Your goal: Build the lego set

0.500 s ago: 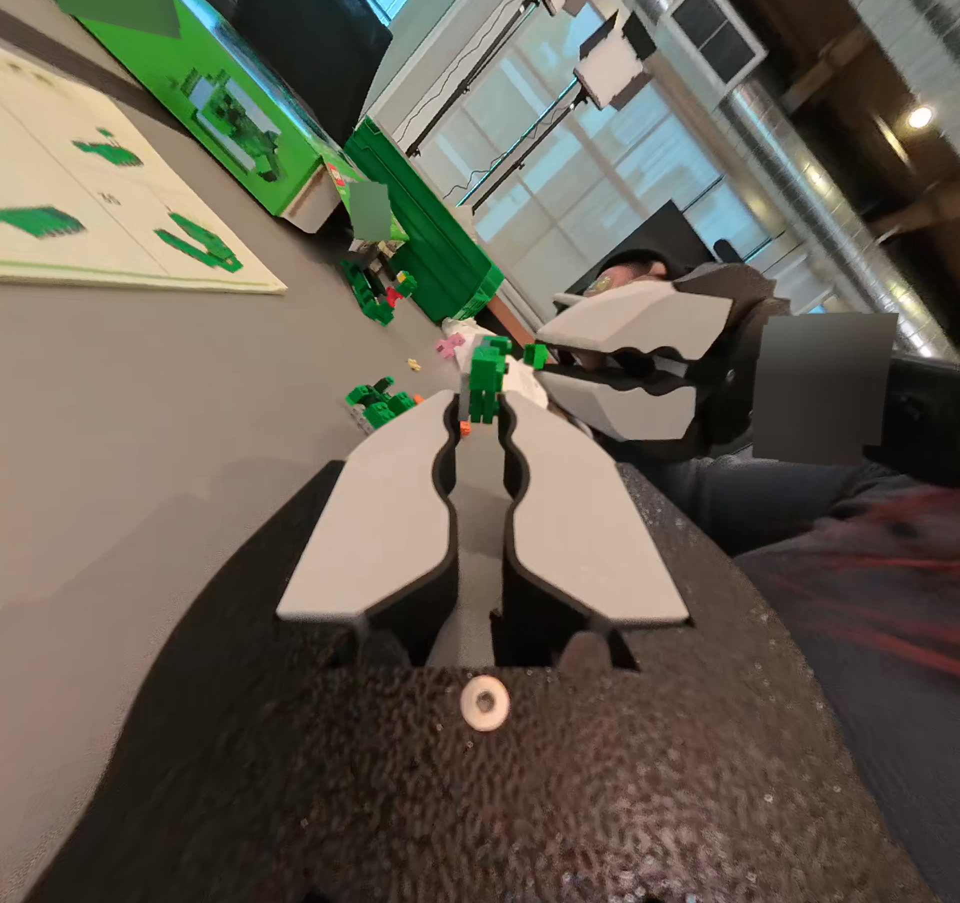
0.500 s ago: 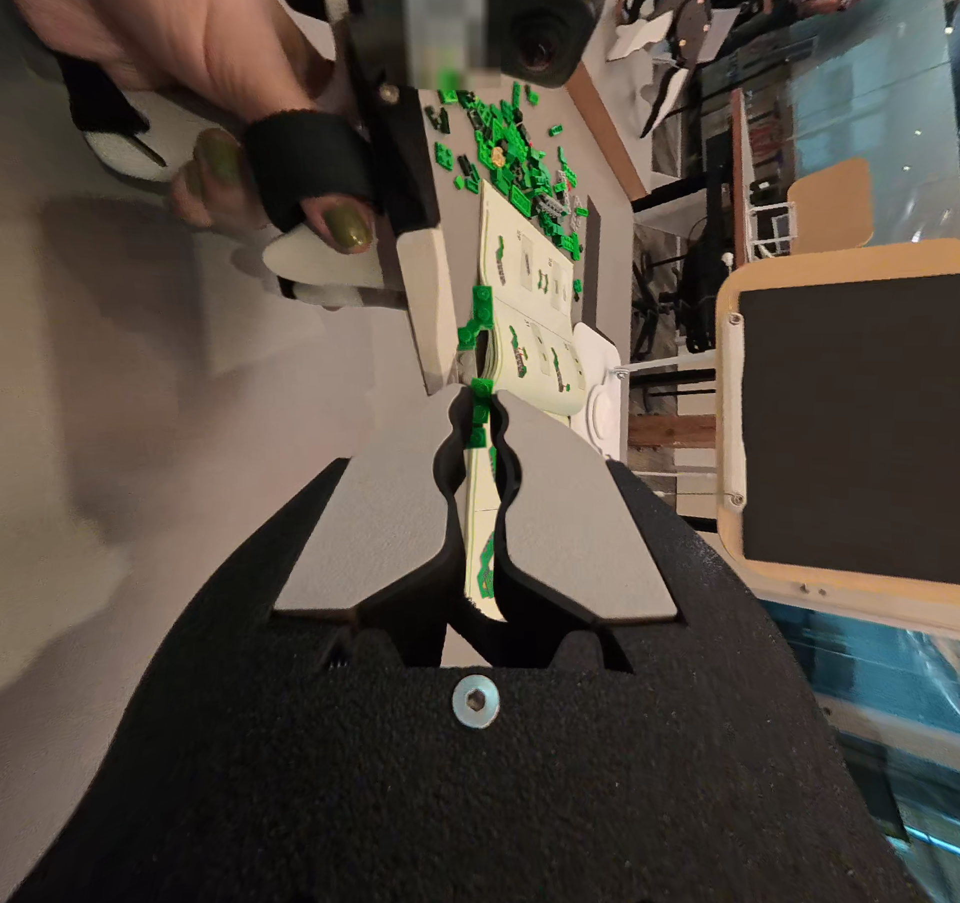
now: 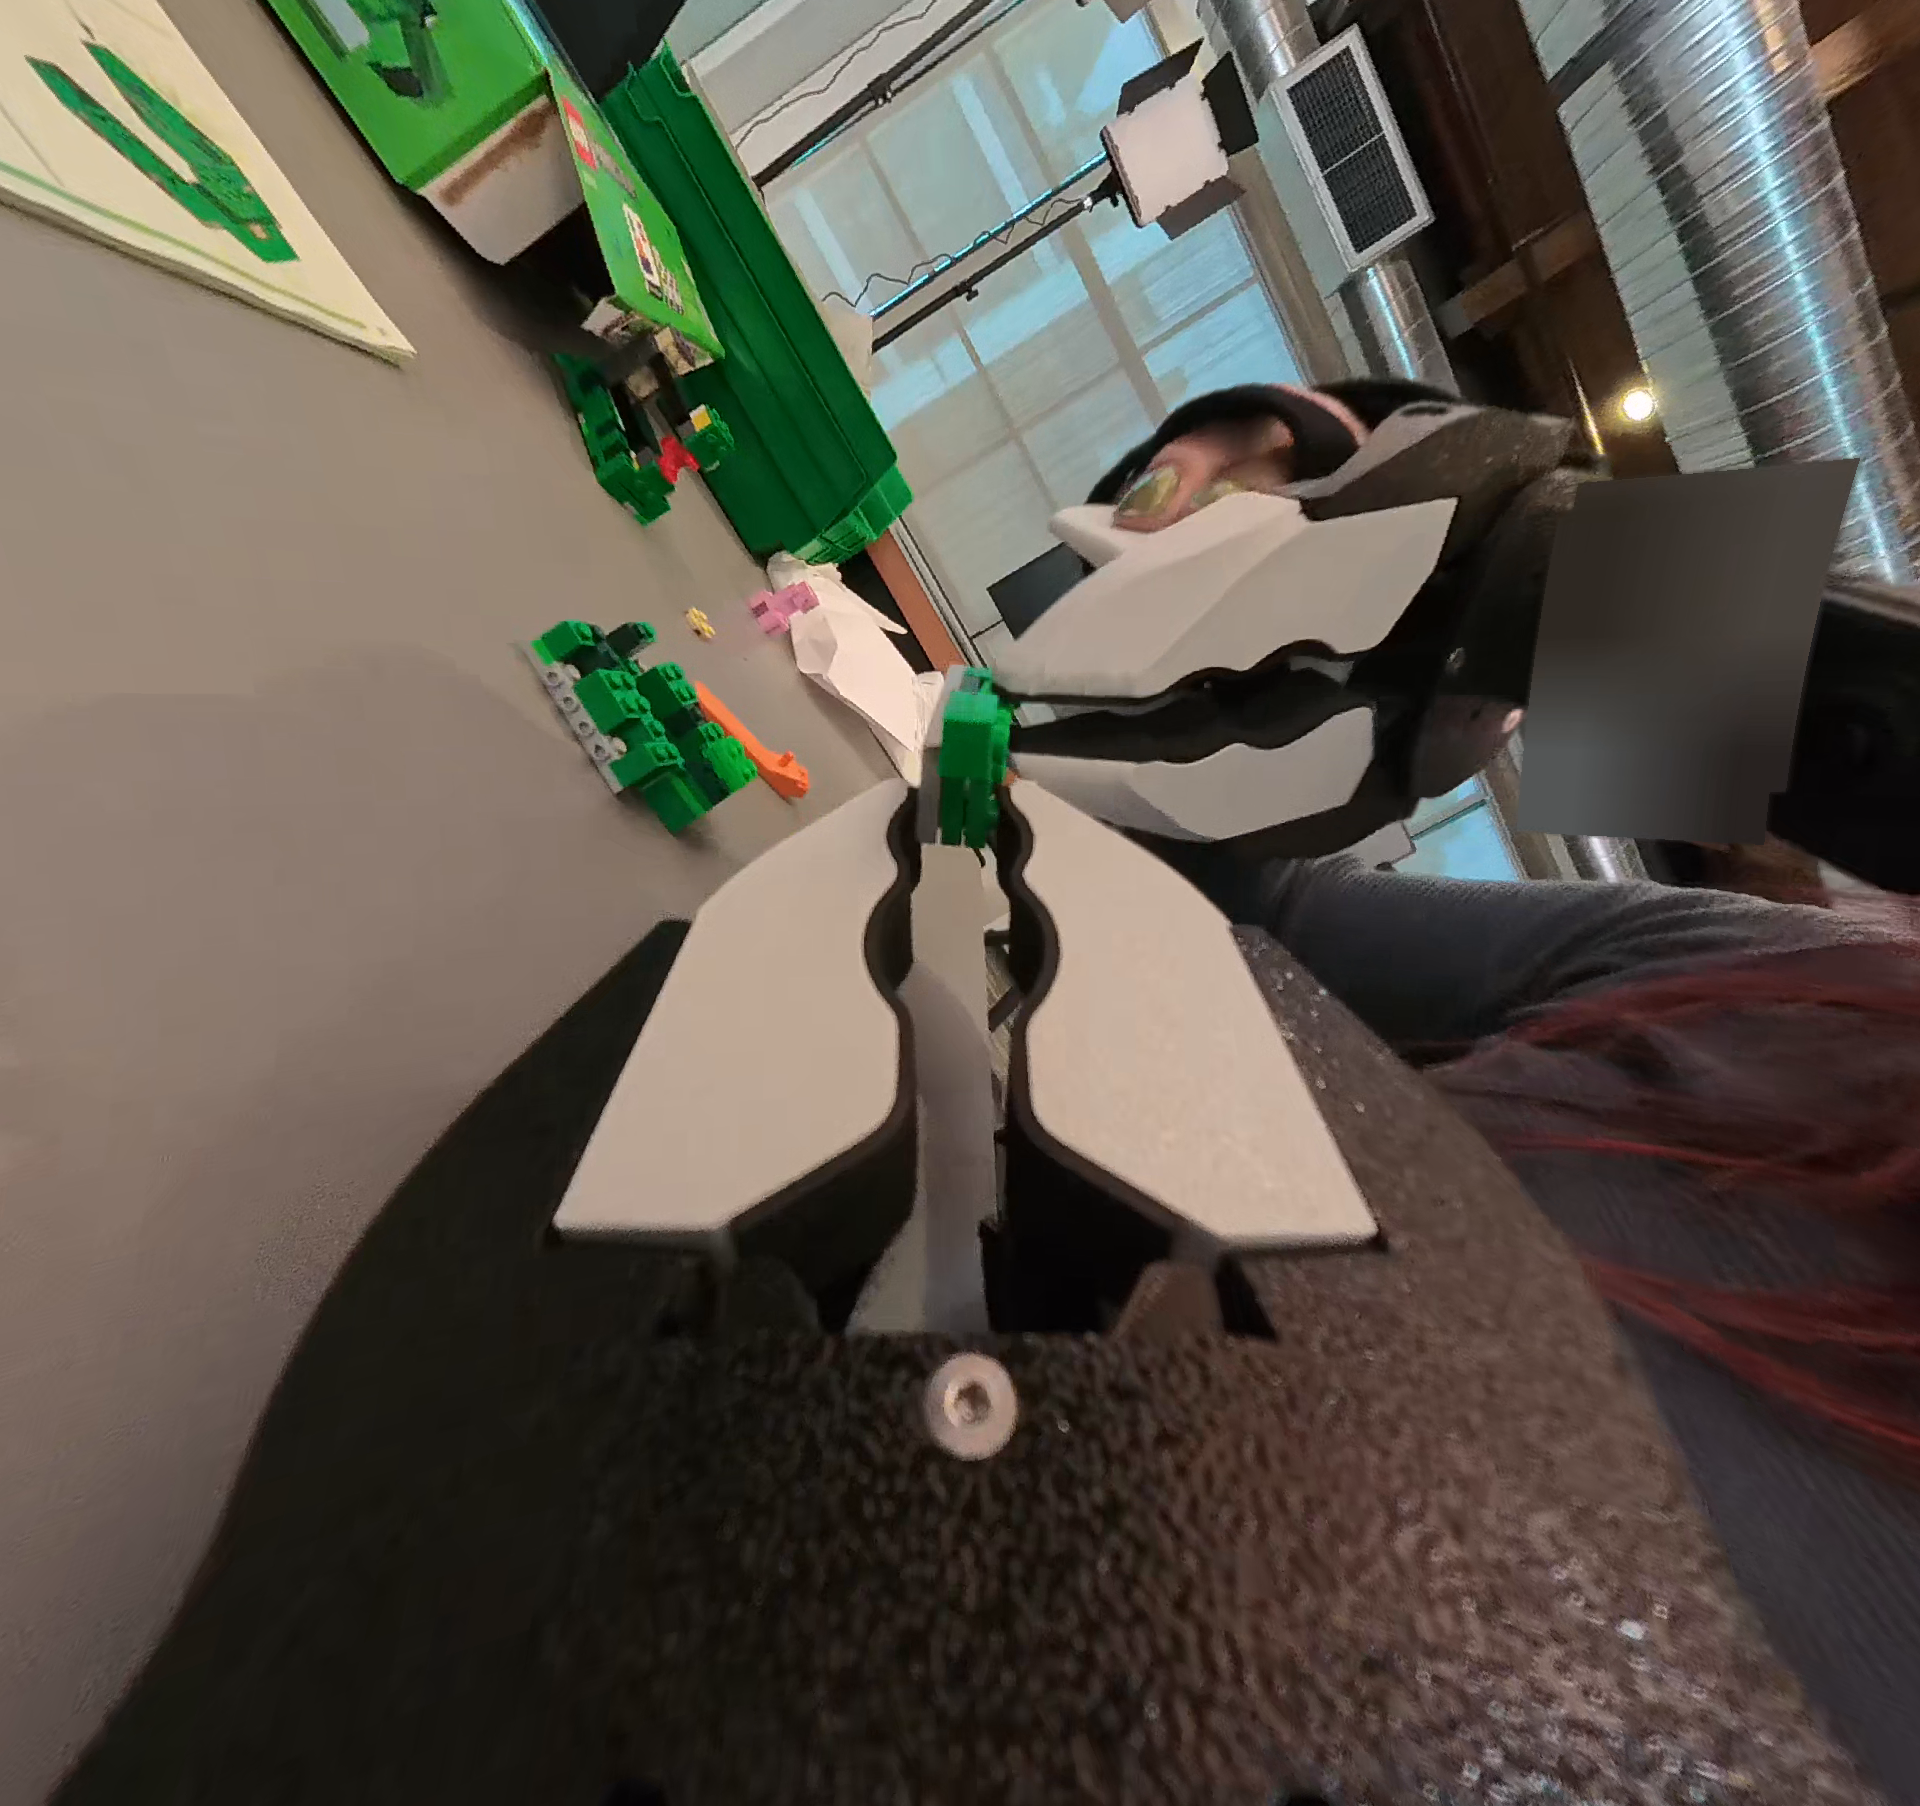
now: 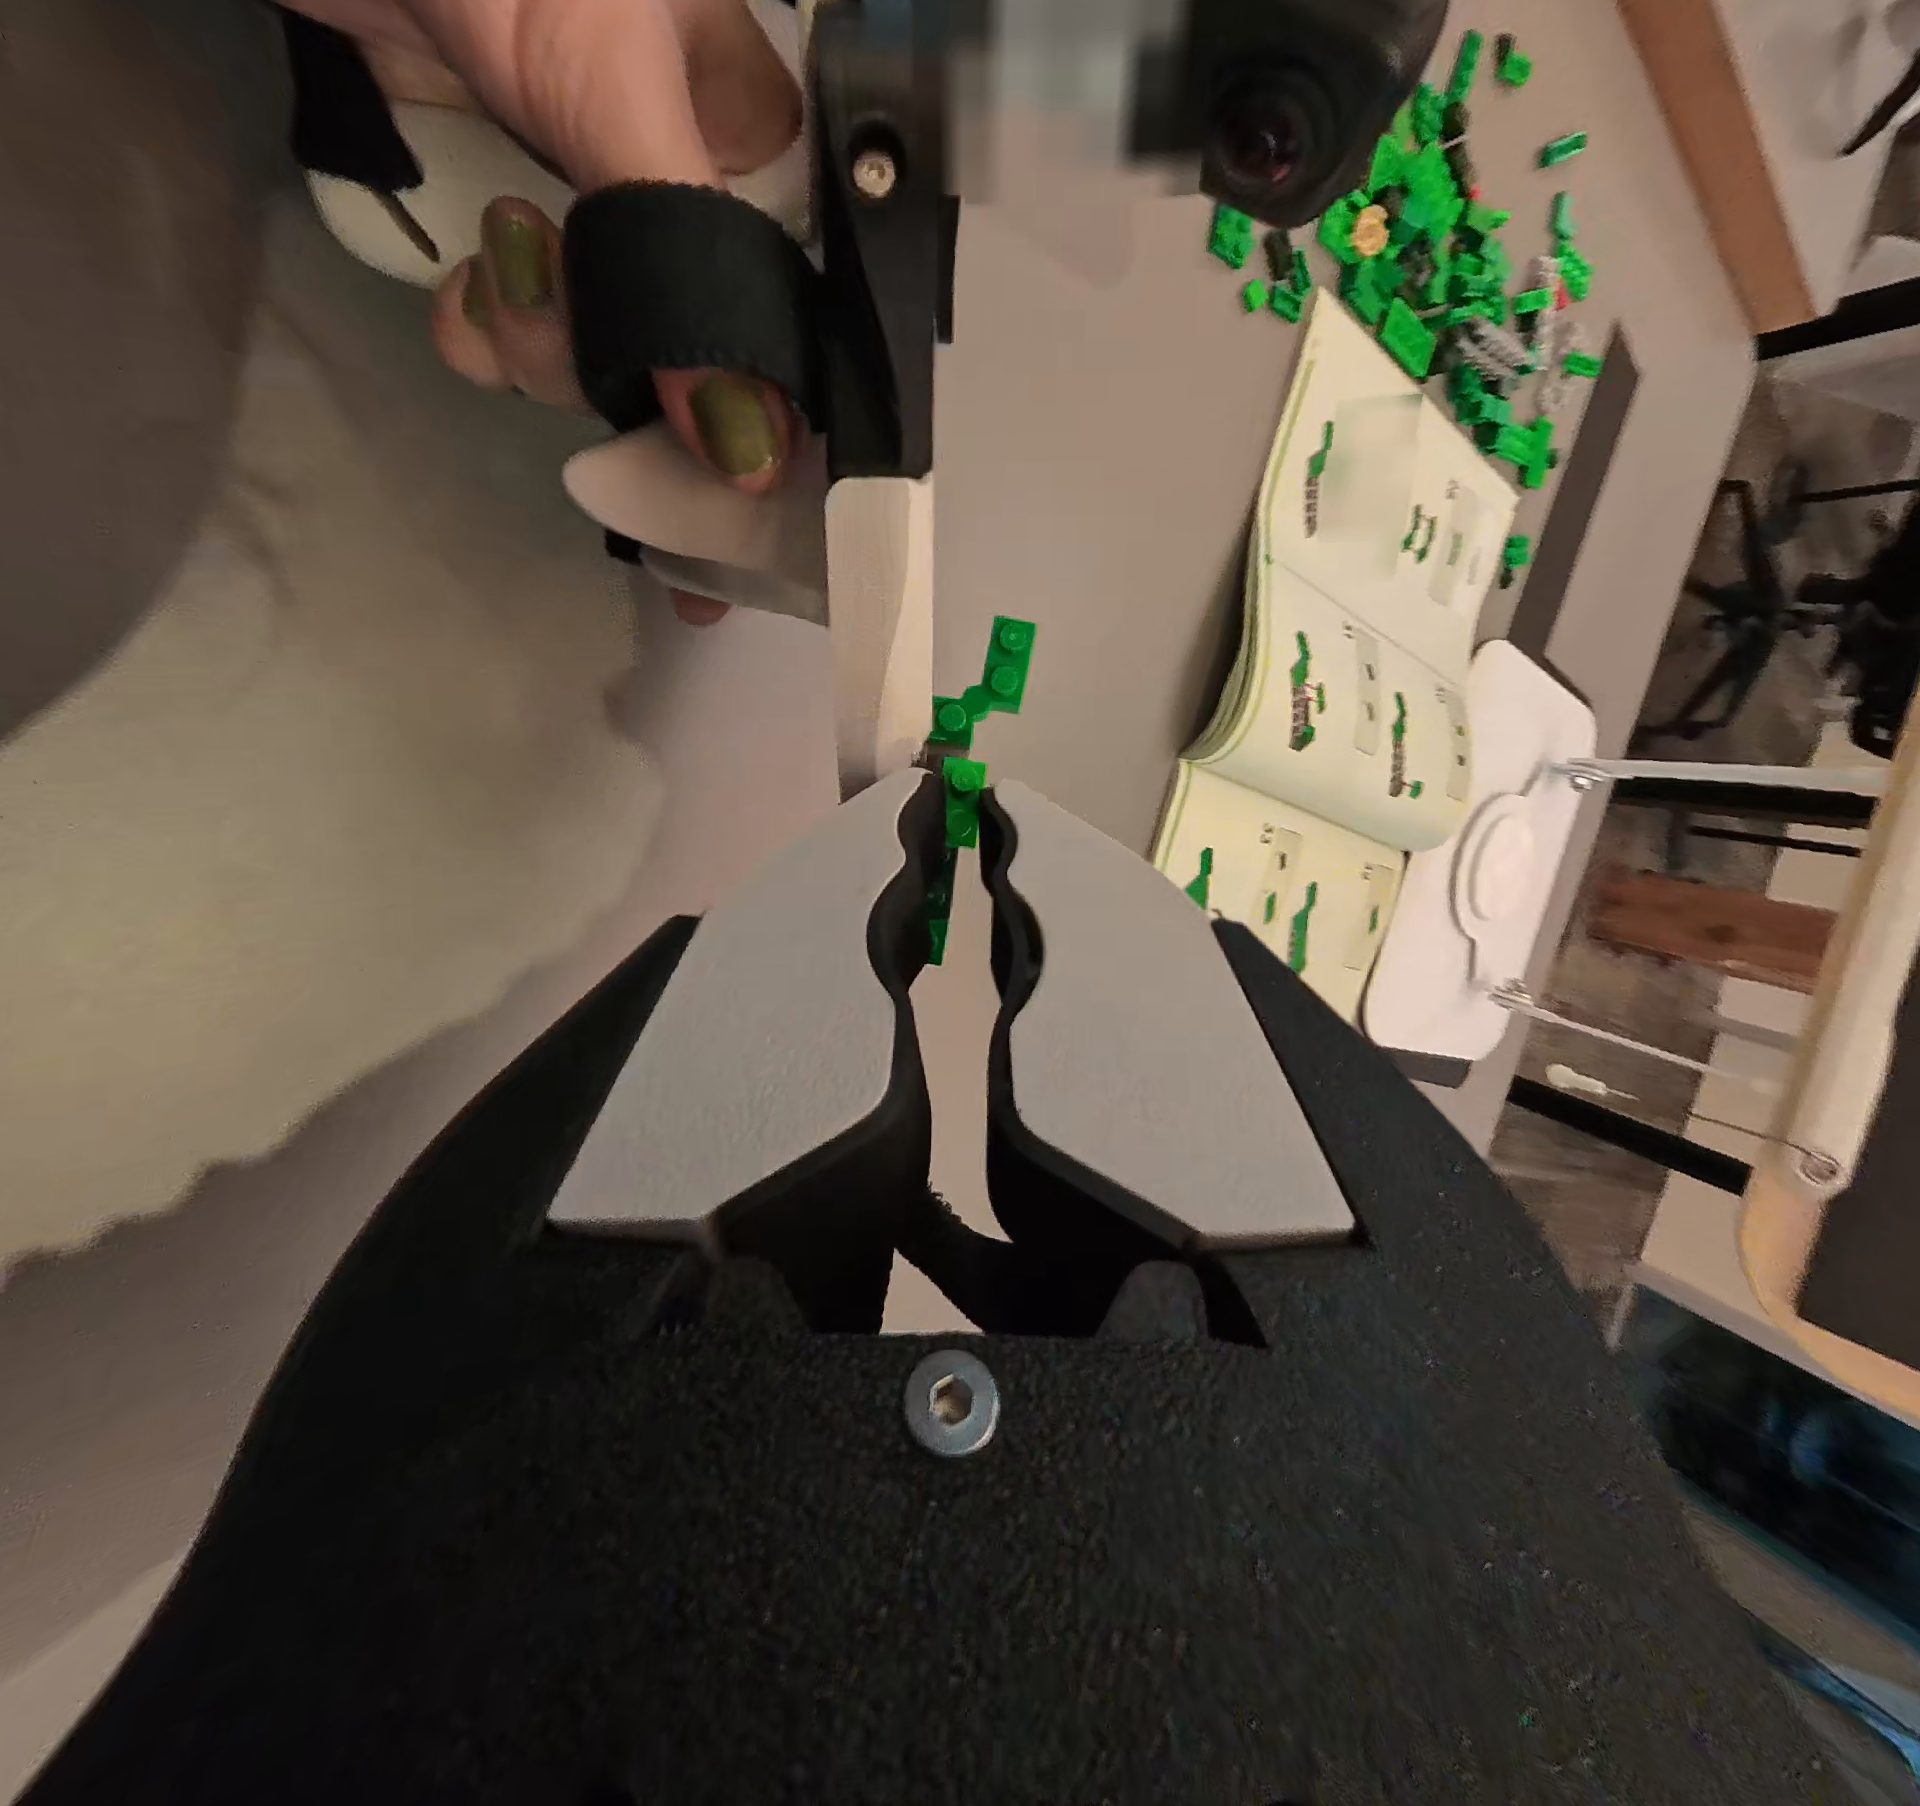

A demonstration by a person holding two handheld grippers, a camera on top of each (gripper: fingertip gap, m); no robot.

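1. Gripping a small green lego assembly (image 3: 971,764) at its fingertips, the left gripper (image 3: 961,821) was clenched on the lower end of the piece and held it in the air above the grey table (image 3: 260,613).
2. The right gripper (image 4: 956,806) was likewise closed on a thin stack of green plates (image 4: 961,800), whose long axis ran straight along its fingers and out past the tips.
3. The two grippers met nearly at right angles: in the left wrist view the right gripper (image 3: 1013,717) came in from the side, its tips touching the green assembly, so the join appeared to lie right at both sets of fingertips.
4. In the right wrist view a stepped run of green plates (image 4: 987,681) stood beyond the tips, beside one pale finger (image 4: 878,613) of the left gripper; whether the two green parts were already pressed together could not be told.
5. Judged from this, the coming move was a short push along the plates' long axis, with neither hand nearer than the other.
6. Open air lay around the join. On the table lay a half-built green model (image 3: 649,717), an orange tool (image 3: 758,754), the open instruction booklet (image 4: 1361,613) and a heap of loose green pieces (image 4: 1455,229), all well apart.
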